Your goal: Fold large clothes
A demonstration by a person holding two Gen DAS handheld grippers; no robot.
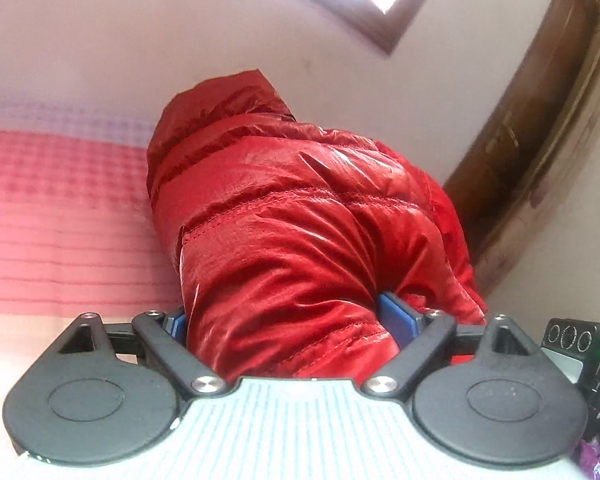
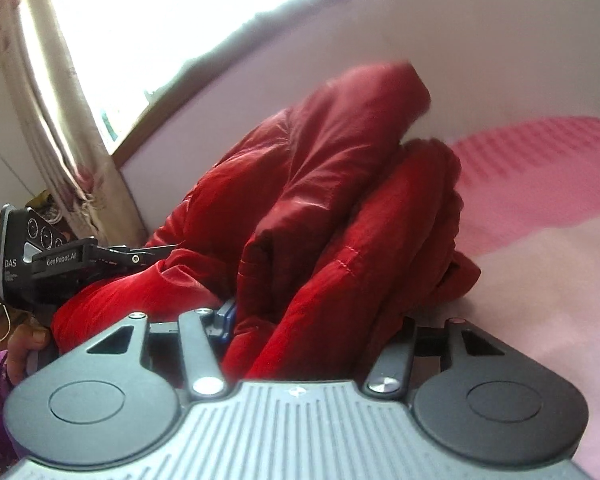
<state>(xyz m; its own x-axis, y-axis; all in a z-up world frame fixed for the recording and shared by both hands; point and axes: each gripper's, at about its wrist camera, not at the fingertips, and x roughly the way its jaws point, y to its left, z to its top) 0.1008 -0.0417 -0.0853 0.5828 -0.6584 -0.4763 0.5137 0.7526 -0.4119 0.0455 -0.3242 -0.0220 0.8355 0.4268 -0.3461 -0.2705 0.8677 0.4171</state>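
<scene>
A shiny red puffer jacket (image 1: 284,208) fills the middle of the left wrist view, bunched up and rising from my left gripper (image 1: 288,320), whose blue-padded fingers (image 1: 396,316) are shut on a thick fold of it. In the right wrist view the same jacket (image 2: 340,208) hangs in thick folds over a pink bed cover. My right gripper (image 2: 316,320) is shut on another bunch of the jacket; only its left blue pad (image 2: 225,316) shows. The left gripper's body (image 2: 60,264) appears at the left of the right wrist view, against the jacket.
A pink checked bed cover (image 1: 60,208) lies under the jacket and also shows in the right wrist view (image 2: 540,184). A wooden door frame (image 1: 540,140) stands on the right. A bright window (image 2: 160,20) with a curtain (image 2: 60,128) is at the left. The wall behind is pale.
</scene>
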